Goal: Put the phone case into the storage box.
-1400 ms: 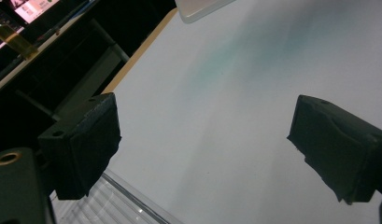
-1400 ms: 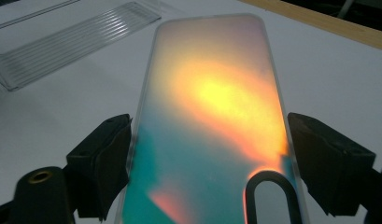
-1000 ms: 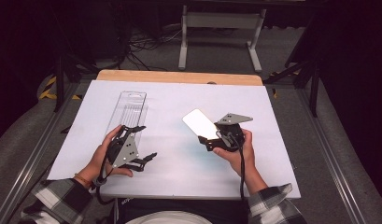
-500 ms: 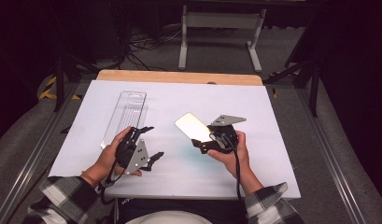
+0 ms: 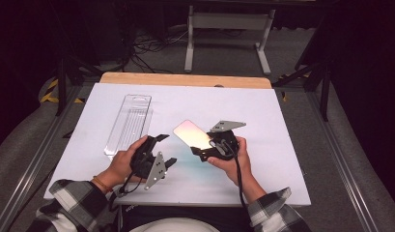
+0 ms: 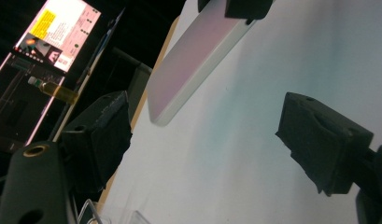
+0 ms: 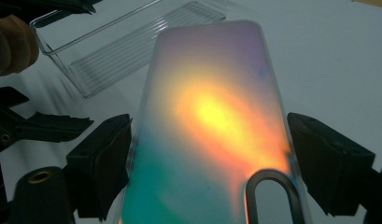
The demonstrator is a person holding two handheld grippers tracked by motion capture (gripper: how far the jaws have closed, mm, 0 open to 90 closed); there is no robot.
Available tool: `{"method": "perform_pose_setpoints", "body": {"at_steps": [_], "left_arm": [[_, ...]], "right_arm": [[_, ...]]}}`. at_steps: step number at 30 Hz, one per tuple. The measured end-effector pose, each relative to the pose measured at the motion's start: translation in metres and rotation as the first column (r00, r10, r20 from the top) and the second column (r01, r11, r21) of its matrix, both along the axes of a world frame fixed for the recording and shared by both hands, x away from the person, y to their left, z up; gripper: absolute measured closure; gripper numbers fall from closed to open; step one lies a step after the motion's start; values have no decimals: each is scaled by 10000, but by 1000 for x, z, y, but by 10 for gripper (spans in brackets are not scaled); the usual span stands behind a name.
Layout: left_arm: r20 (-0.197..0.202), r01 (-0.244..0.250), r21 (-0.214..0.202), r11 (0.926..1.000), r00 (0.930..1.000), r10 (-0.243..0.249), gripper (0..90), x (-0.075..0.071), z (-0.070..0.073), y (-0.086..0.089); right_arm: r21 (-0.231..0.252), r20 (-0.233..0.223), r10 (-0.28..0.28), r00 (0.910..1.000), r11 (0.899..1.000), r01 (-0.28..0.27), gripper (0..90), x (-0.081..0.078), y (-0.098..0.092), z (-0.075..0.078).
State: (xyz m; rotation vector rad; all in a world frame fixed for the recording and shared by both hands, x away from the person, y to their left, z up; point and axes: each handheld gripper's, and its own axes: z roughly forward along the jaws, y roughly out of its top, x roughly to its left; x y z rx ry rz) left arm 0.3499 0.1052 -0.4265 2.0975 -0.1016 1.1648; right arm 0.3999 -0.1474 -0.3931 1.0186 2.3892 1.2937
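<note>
Both hands have drifted toward the table's (image 5: 282,159) near edge, bringing the iridescent phone case (image 5: 191,134) closer to centre. White tabletop lies bare at three o'clock. A clear plastic tray (image 5: 130,123) rests flat at ten o'clock. Right gripper (image 5: 204,151) pinches the case, held off the surface. Left gripper's (image 5: 163,150) jaws, just narrowing, stand spread with nothing between.

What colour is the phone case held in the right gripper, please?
Iridescent: the phone case shimmers orange-yellow, teal and purple, best in the right gripper view.
</note>
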Motion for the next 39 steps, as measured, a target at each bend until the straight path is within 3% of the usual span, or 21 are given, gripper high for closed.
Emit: {"method": "perform_pose_setpoints", "body": {"at_steps": [6, 11, 13, 14, 17, 22, 24, 26, 28, 31, 36, 37, 39], "left_arm": [[199, 107, 300, 9995, 9997, -113, 201, -2, -6, -8], [390, 61, 622, 9980, 9992, -85, 262, -2, -7, -10], [859, -144, 1045, 9944, 9963, 54, 306, -4, -10, -13], [859, -144, 1045, 9944, 9963, 54, 341, -4, -10, -13], [1664, -537, 1580, 9860, 9857, 270, 410, -8, -14, -19], [2112, -601, 1945, 9791, 9773, 181, 519, -9, -17, -21], [2176, -838, 1970, 9768, 9752, 397, 568, -9, -18, -21], [2505, -916, 2071, 9740, 9674, 377, 588, -10, -19, -21], [2635, -977, 2083, 9732, 9638, 404, 587, -11, -19, -21], [2986, -1162, 2404, 9637, 9535, 405, 620, -12, -22, -21], [3005, -1122, 2546, 9605, 9533, 317, 687, -11, -22, -22], [3175, -1123, 2629, 9583, 9480, 240, 697, -11, -22, -22], [3112, -1152, 2643, 9575, 9499, 284, 697, -11, -25, -22]], "right_arm": [[65, 55, 196, 9998, 9998, -196, 172, -3, 10, 1], [66, -183, 249, 9995, 9997, -247, 172, -2, 14, -3], [58, -242, 264, 9994, 9996, -263, 172, -2, 15, -3], [49, -258, 258, 9993, 9997, -257, 172, -2, 15, -4], [120, -333, 338, 9989, 9994, -334, 172, -2, 17, -5], [151, -426, 383, 9984, 9992, -376, 172, -2, 19, -6], [185, -491, 410, 9980, 9990, -402, 172, -2, 19, -6], [139, -536, 437, 9976, 9990, -430, 172, -2, 20, -7], [137, -542, 447, 9975, 9989, -441, 172, -2, 21, -8], [227, -709, 481, 9963, 9987, -466, 172, -2, 23, -8], [196, -775, 433, 9961, 9989, -419, 172, -1, 24, -9], [195, -805, 462, 9957, 9988, -447, 172, -1, 24, -10], [206, -834, 457, 9955, 9988, -442, 172, -1, 24, -10]]}}
